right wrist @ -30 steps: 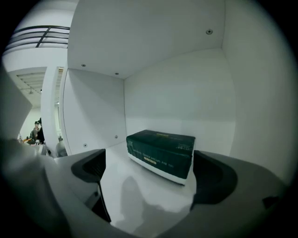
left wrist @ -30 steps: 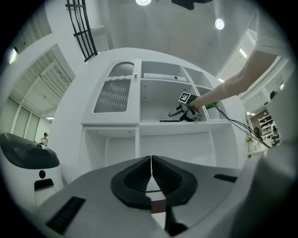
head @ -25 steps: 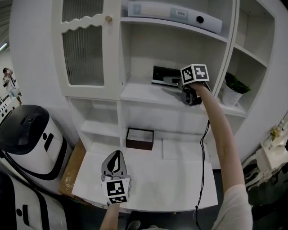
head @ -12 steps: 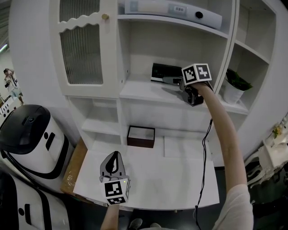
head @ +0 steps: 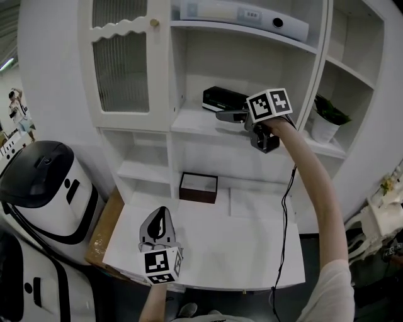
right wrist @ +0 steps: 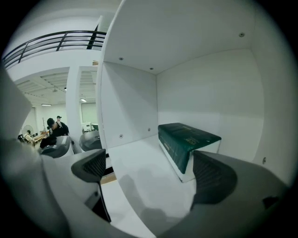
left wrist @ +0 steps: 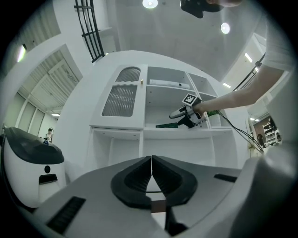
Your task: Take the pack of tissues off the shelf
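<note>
The dark green pack of tissues [head: 221,99] lies on the middle shelf [head: 195,126] of the white cabinet, near the back wall. My right gripper [head: 228,116] is held at the shelf's front, just right of the pack, and is open. In the right gripper view the pack [right wrist: 186,141] sits ahead and slightly right, beyond the spread jaws of the right gripper [right wrist: 149,169], which hold nothing. My left gripper [head: 160,227] hangs low over the white counter [head: 252,251], shut and empty. The left gripper [left wrist: 151,179] looks up at the cabinet, where the pack [left wrist: 166,125] shows small.
A grey binder [head: 245,12] lies on the top shelf. A potted plant [head: 327,121] stands on the right side shelf. A dark open box [head: 198,187] sits at the counter's back. A ribbed-glass door [head: 123,63] is at the left, and a white-and-black machine [head: 44,188] stands below it.
My right gripper has shifted a little to the left along the shelf front, and its jaws now point toward the pack. The left gripper has stayed low over the counter.
</note>
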`<state>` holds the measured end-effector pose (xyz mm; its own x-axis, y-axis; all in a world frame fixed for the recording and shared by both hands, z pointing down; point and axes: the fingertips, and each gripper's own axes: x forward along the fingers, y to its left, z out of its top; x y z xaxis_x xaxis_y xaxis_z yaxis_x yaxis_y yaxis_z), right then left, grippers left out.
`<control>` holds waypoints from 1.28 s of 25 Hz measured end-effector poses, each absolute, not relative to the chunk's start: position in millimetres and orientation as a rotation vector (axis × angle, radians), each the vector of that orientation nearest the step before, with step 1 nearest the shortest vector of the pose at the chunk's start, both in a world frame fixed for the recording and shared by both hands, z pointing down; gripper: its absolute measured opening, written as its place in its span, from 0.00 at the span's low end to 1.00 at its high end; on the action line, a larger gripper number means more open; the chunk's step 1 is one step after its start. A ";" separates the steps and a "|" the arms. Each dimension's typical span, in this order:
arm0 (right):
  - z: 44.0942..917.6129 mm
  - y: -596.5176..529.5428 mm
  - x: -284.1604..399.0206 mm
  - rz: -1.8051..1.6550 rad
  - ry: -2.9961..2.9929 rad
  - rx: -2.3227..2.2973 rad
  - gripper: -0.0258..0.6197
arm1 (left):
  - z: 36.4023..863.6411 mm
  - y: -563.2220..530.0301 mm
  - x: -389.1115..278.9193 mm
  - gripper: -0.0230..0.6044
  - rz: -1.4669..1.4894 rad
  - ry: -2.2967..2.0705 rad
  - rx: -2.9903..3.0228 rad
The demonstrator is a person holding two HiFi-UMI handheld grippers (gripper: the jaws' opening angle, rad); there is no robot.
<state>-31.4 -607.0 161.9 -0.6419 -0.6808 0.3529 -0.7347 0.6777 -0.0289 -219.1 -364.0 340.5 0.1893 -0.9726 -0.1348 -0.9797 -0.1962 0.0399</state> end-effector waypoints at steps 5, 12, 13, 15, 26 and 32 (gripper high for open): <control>162.2 -596.8 -69.0 0.209 -2.605 1.048 0.95 | 338.7 -358.0 -228.8 0.04 0.216 1.982 -2.360; 163.1 -596.2 -75.8 0.160 -2.574 1.036 0.95 | 338.8 -357.3 -223.5 0.04 0.216 1.965 -2.361; 162.0 -598.0 -70.8 0.150 -2.565 1.049 0.95 | 339.7 -358.4 -223.4 0.04 0.217 1.967 -2.363; 159.8 -605.2 -58.1 0.144 -2.547 1.082 0.95 | 341.4 -361.7 -223.4 0.04 0.220 1.972 -2.365; 165.9 -661.5 -12.4 0.215 -2.470 1.106 0.95 | 352.5 -387.0 -226.4 0.04 0.173 2.017 -2.358; 166.1 -682.7 -14.7 0.269 -2.501 1.102 0.95 | 364.1 -396.5 -239.2 0.04 0.137 2.067 -2.342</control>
<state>-14.7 -682.7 166.1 -0.6132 -0.6652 0.4260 -0.7406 0.6718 -0.0170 -239.2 -396.5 364.1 0.1221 -0.9896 -0.0754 -0.9910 -0.1258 0.0464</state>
